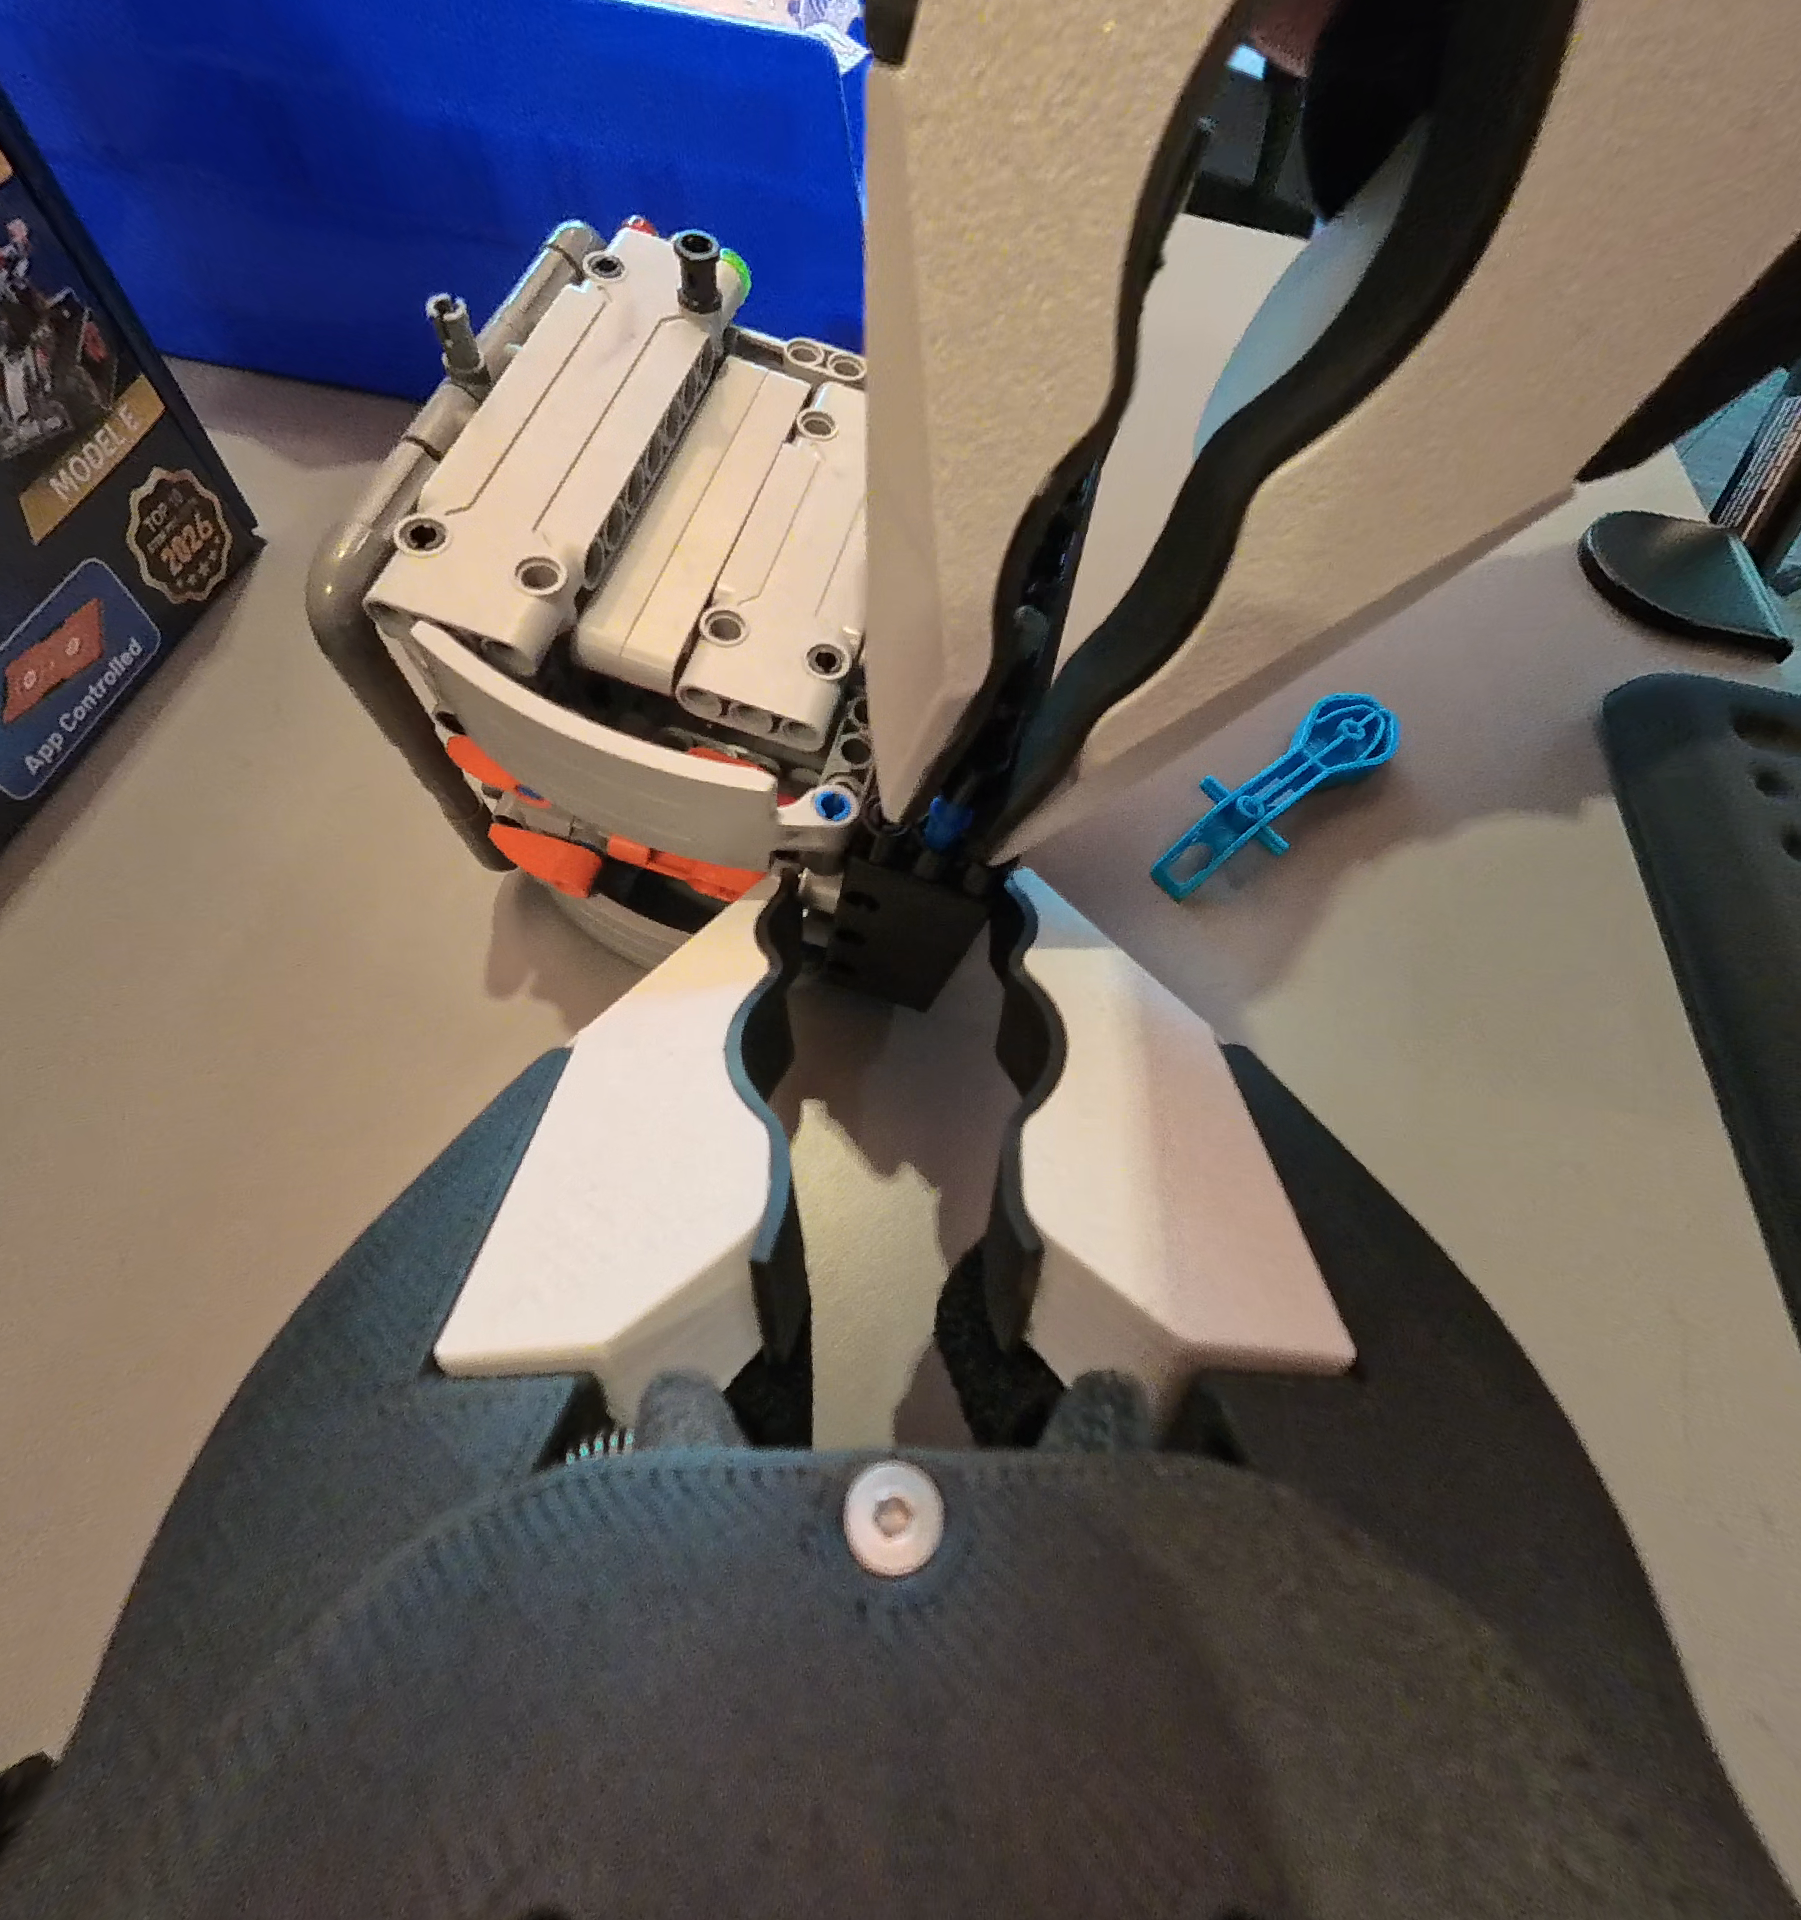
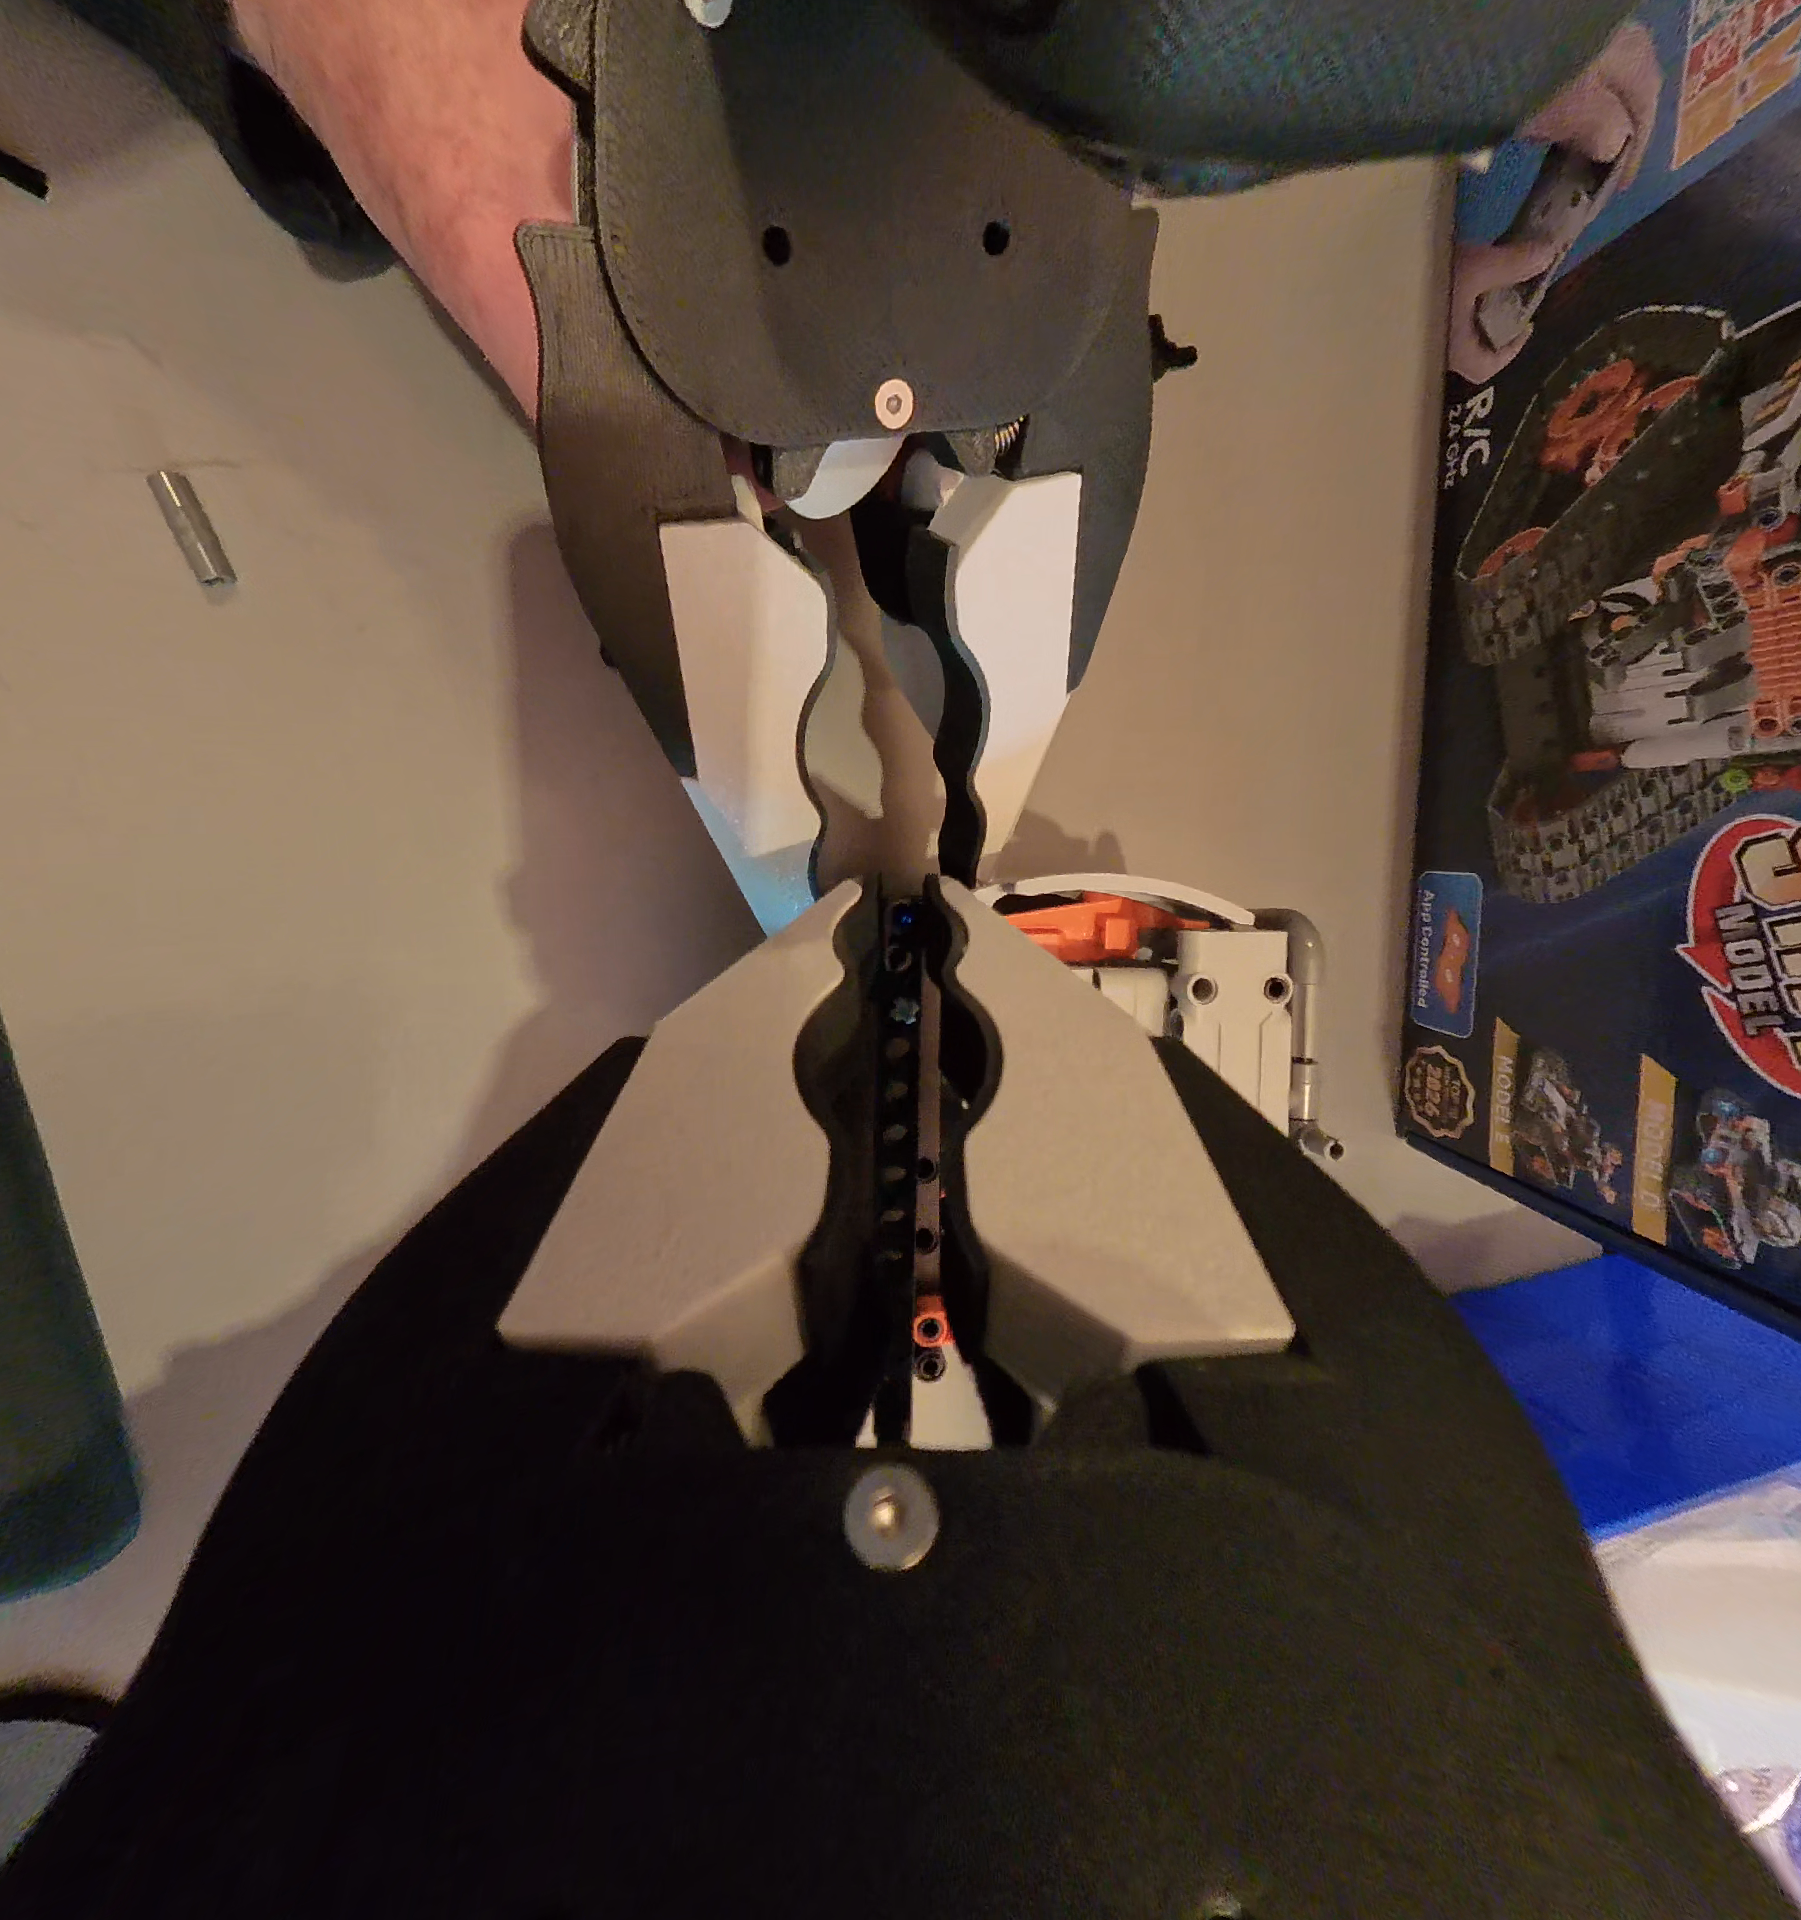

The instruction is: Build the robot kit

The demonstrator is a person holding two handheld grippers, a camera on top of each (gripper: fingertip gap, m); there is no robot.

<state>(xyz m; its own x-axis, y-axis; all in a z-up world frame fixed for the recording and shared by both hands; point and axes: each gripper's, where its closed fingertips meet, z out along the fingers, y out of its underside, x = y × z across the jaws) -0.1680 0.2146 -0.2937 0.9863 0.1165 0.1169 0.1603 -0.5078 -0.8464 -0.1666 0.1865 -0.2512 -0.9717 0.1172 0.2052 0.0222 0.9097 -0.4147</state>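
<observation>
Right claw [image 2: 901,904] points level, clamped tight on a black holed beam [image 2: 906,1143]. Left claw [image 1: 896,894] meets it tip to tip, gripping the beam's end above the bench [image 1: 252,1039]

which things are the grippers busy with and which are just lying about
In hand: black holed beam, held by right gripper, left gripper flanking it; grey brick model beside it.
Lying about: blue plastic tool, grey tube, toy box.

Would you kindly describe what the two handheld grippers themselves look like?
Both match: the left gripper and right gripper have dark, ribbed printed bodies, each with one silver screw, and two pale wedge-shaped fingers lined with wavy black pads. No cables or sleeves show.
</observation>
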